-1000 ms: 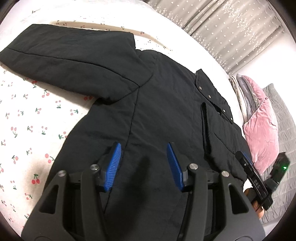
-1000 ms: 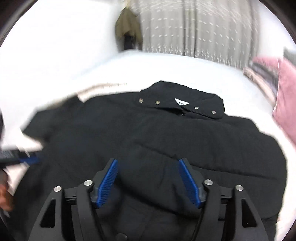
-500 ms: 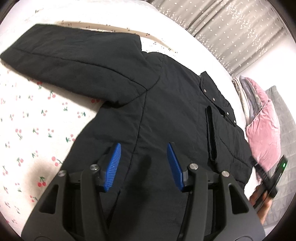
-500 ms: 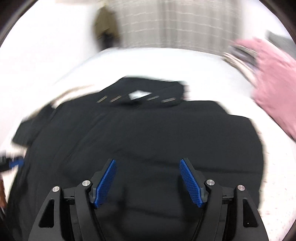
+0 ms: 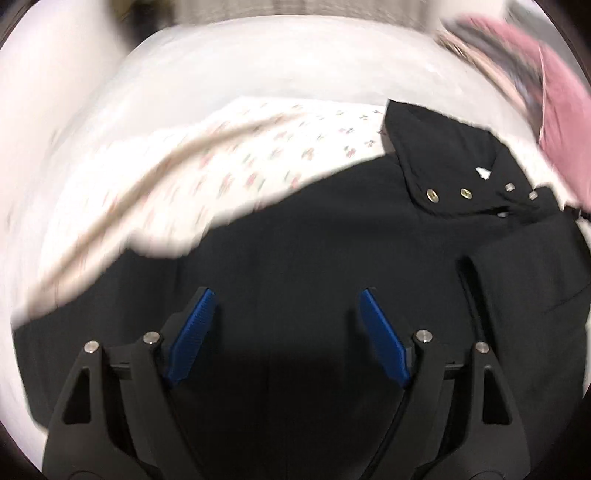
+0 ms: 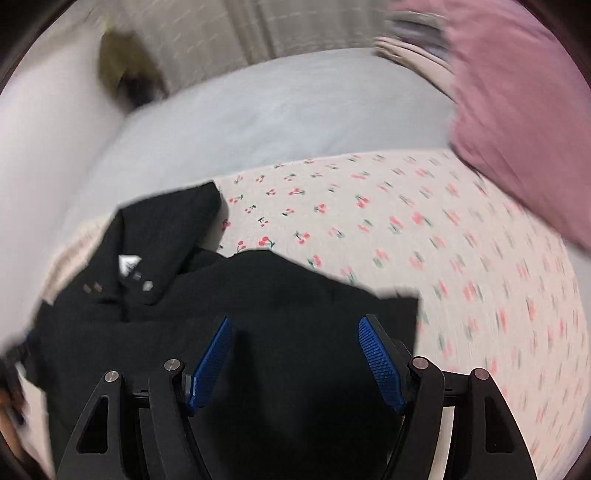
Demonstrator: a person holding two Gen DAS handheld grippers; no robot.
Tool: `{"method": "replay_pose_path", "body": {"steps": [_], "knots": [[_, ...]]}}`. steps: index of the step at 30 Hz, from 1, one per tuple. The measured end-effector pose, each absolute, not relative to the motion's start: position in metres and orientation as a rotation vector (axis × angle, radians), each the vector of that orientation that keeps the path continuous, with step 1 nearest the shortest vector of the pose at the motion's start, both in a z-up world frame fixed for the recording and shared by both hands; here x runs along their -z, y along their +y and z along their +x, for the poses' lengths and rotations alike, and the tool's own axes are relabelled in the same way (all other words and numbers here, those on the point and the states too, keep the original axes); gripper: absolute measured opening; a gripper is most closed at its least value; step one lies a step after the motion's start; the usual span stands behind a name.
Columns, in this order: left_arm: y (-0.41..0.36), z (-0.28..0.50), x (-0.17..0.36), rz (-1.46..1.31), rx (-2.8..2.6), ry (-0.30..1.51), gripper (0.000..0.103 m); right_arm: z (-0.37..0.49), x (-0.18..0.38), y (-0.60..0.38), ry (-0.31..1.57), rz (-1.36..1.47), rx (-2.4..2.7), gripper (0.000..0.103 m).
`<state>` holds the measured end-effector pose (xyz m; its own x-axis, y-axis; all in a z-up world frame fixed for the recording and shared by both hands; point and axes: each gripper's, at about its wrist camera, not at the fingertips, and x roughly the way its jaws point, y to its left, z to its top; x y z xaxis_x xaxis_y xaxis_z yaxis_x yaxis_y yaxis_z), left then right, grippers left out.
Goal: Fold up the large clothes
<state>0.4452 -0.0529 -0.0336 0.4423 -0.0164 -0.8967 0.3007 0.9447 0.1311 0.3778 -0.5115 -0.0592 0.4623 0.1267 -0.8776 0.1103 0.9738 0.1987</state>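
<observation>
A large black padded jacket [image 5: 332,240] lies spread on a cherry-print bed sheet [image 5: 229,162]. Its snap-buttoned collar [image 5: 454,166] sits at the upper right in the left wrist view. My left gripper [image 5: 286,306] is open and empty, held over the jacket's body. In the right wrist view the jacket [image 6: 277,295] fills the lower left, its collar [image 6: 147,243] at the left. My right gripper [image 6: 293,332] is open and empty over the jacket's right part, near its edge by the sheet [image 6: 443,240]. Both views are motion-blurred.
A pink pillow [image 6: 517,110] lies at the right of the bed; it also shows in the left wrist view [image 5: 546,92]. A plain white bed cover [image 6: 277,110] lies beyond the sheet. Curtains [image 6: 221,29] hang at the back. A dark olive object [image 6: 125,77] stands by the curtains.
Both grippers have swung quickly. The left view turned from the sleeve side toward the collar. The right view moved right, toward the jacket's right edge and the sheet. Both grippers stayed open.
</observation>
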Motion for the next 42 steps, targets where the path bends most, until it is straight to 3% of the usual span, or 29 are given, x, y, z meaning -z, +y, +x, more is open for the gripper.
{"method": "replay_pose_path", "body": {"steps": [4, 6, 7, 8, 9, 10, 11, 14, 21, 23, 27, 29, 30, 31, 32, 33, 34, 35, 37, 42], "knots": [[-0.071, 0.495, 0.072, 0.424, 0.125, 1.139, 0.082, 0.392, 0.101, -0.506, 1.171, 0.208, -0.065, 0.074], [-0.074, 0.502, 0.079, 0.389, 0.104, 1.092, 0.088, 0.393, 0.107, -0.497, 1.155, 0.156, -0.075, 0.071], [-0.075, 0.502, 0.079, 0.364, 0.108, 1.059, 0.083, 0.392, 0.107, -0.490, 1.159, 0.110, -0.081, 0.068], [-0.076, 0.499, 0.079, 0.345, 0.136, 1.043, 0.062, 0.393, 0.106, -0.483, 1.157, 0.053, -0.084, 0.052], [-0.080, 0.494, 0.078, 0.337, 0.186, 1.020, 0.047, 0.393, 0.104, -0.478, 1.152, 0.014, -0.072, 0.026], [-0.088, 0.488, 0.077, 0.365, 0.203, 0.995, 0.021, 0.391, 0.100, -0.473, 1.145, -0.005, -0.067, 0.019], [-0.096, 0.483, 0.077, 0.416, 0.190, 0.974, 0.014, 0.390, 0.096, -0.467, 1.138, -0.033, -0.057, 0.013], [-0.117, 0.472, 0.073, 0.543, 0.147, 0.919, 0.010, 0.384, 0.082, -0.445, 1.077, -0.165, 0.034, 0.009], [-0.121, 0.484, -0.005, 0.355, 0.075, 0.772, 0.009, 0.388, 0.017, -0.425, 0.840, -0.271, 0.233, 0.007], [-0.125, 0.488, -0.005, 0.317, 0.065, 0.772, 0.010, 0.400, 0.011, -0.422, 0.813, -0.304, 0.305, 0.007], [-0.134, 0.498, 0.069, 0.436, -0.042, 0.950, 0.013, 0.430, 0.067, -0.438, 0.991, -0.250, 0.380, 0.012], [-0.126, 0.489, 0.073, 0.374, -0.025, 0.913, 0.014, 0.434, 0.113, -0.430, 1.105, -0.356, 0.407, 0.016], [-0.120, 0.485, 0.066, 0.332, -0.004, 0.918, 0.016, 0.427, 0.117, -0.425, 1.066, -0.390, 0.411, 0.017], [-0.109, 0.481, 0.053, 0.249, 0.034, 0.939, 0.025, 0.420, 0.111, -0.424, 1.023, -0.387, 0.409, 0.020], [-0.094, 0.475, 0.036, 0.170, 0.064, 0.940, 0.037, 0.412, 0.099, -0.429, 0.994, -0.341, 0.394, 0.036], [-0.081, 0.468, 0.023, 0.129, 0.056, 0.921, 0.043, 0.402, 0.082, -0.438, 0.966, -0.269, 0.382, 0.059], [-0.066, 0.459, 0.010, 0.098, 0.034, 0.893, 0.053, 0.388, 0.064, -0.447, 0.920, -0.193, 0.378, 0.065], [-0.042, 0.445, -0.007, 0.052, 0.012, 0.861, 0.060, 0.376, 0.050, -0.454, 0.877, -0.132, 0.375, 0.067], [0.002, 0.425, -0.016, -0.008, -0.029, 0.864, 0.061, 0.338, 0.029, -0.468, 0.858, -0.020, 0.329, 0.069], [0.132, 0.346, -0.012, -0.191, -0.176, 0.924, 0.062, 0.245, 0.034, -0.503, 1.007, 0.152, 0.287, 0.069]]}}
